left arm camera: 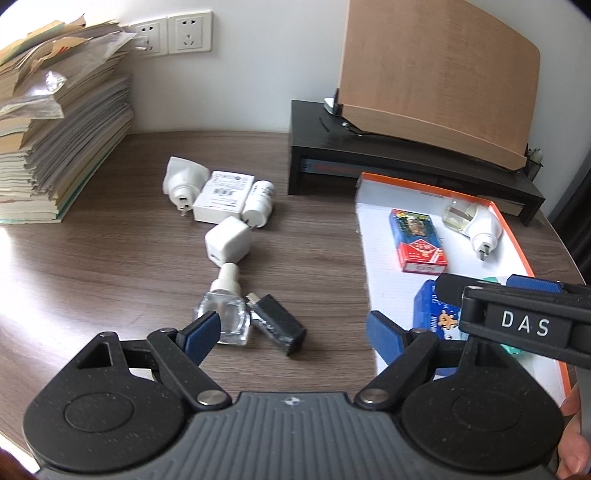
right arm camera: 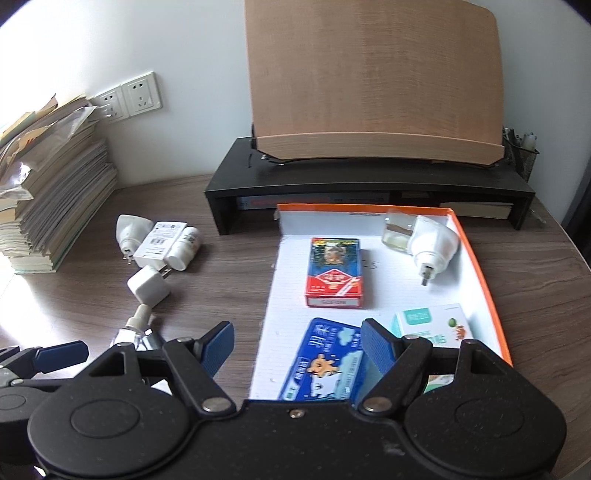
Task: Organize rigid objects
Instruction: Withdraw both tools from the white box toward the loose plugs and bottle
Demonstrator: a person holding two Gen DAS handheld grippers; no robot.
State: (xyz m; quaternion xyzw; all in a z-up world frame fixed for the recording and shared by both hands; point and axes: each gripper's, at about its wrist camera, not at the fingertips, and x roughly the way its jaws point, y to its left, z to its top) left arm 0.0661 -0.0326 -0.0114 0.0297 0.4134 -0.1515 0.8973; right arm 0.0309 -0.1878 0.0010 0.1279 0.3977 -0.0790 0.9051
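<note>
An orange-rimmed white box lid (right arm camera: 476, 266) lies on the desk and holds a red card box (right arm camera: 334, 271), a blue box (right arm camera: 325, 362), a green-and-white carton (right arm camera: 432, 325) and a white plug-in with a glass bottle (right arm camera: 428, 243). Loose on the wood to its left lie a clear glass bottle (left arm camera: 227, 314), a black USB adapter (left arm camera: 277, 325), a white cube charger (left arm camera: 228, 242), a white labelled box (left arm camera: 223, 195), a small white bottle (left arm camera: 258, 203) and another white plug (left arm camera: 181, 181). My left gripper (left arm camera: 291, 332) hangs open above the bottle and adapter. My right gripper (right arm camera: 297, 345) stands open over the blue box.
A tall stack of books and papers (left arm camera: 55, 122) fills the left side. A black monitor riser (right arm camera: 369, 184) carrying a wooden panel (right arm camera: 373, 81) stands at the back. Wall sockets (left arm camera: 173, 33) sit behind. A mesh pen holder (right arm camera: 521, 155) is at the far right.
</note>
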